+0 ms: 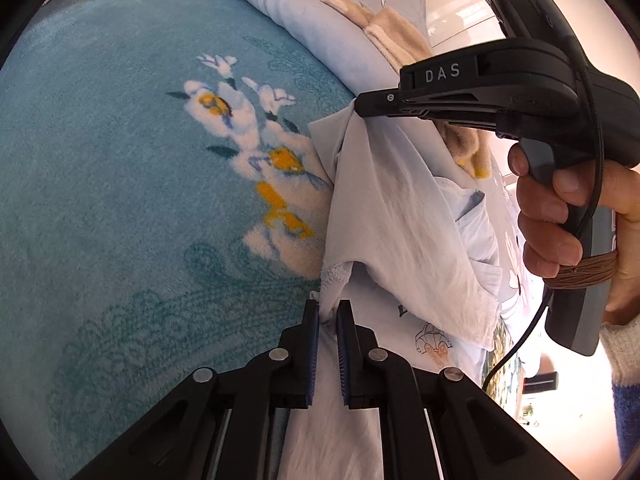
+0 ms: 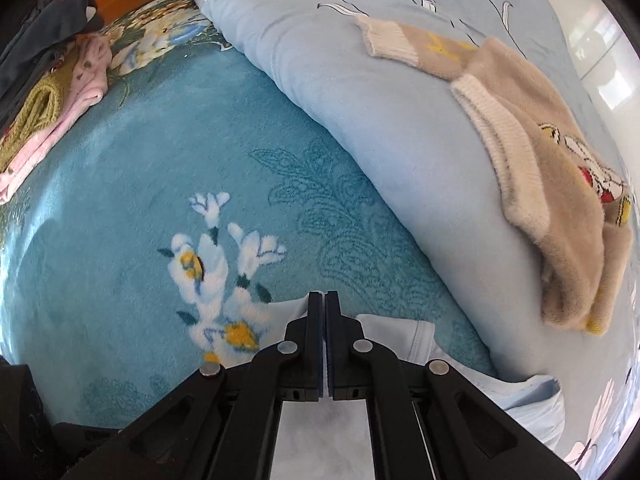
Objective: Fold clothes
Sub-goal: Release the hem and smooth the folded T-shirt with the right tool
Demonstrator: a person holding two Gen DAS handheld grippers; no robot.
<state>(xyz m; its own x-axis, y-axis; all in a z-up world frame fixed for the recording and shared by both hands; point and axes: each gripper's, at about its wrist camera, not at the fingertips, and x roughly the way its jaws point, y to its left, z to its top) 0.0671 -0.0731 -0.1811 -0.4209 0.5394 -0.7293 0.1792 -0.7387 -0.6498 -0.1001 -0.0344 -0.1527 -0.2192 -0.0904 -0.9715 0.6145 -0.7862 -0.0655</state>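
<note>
Garment: pale blue-white shirt (image 1: 400, 208), centre-right of the left wrist frame, hanging in creases between the two grippers; a small printed motif shows on cloth at lower right

Garment, right wrist view: light blue cloth (image 2: 532, 400) at the lower right edge, a hem just beside the jaw tips

Left gripper (image 1: 329, 312): bottom centre, jaws nearly together, pads pinching a fold of the shirt; judged to anchor the lower edge

Right gripper (image 1: 362, 106): upper right of the left wrist frame, clamped shut on a raised corner of the shirt; judged to lift it so the cloth spreads for folding

Hand (image 1: 560, 216): right edge, wrapped round the handle

Surface: teal flowered blanket (image 2: 140, 200) under the shirt

Nearby: beige sweater (image 2: 560, 200) on a pale blue quilt (image 2: 360, 120), upper right; folded clothes (image 2: 52, 112) at upper left, well apart
</note>
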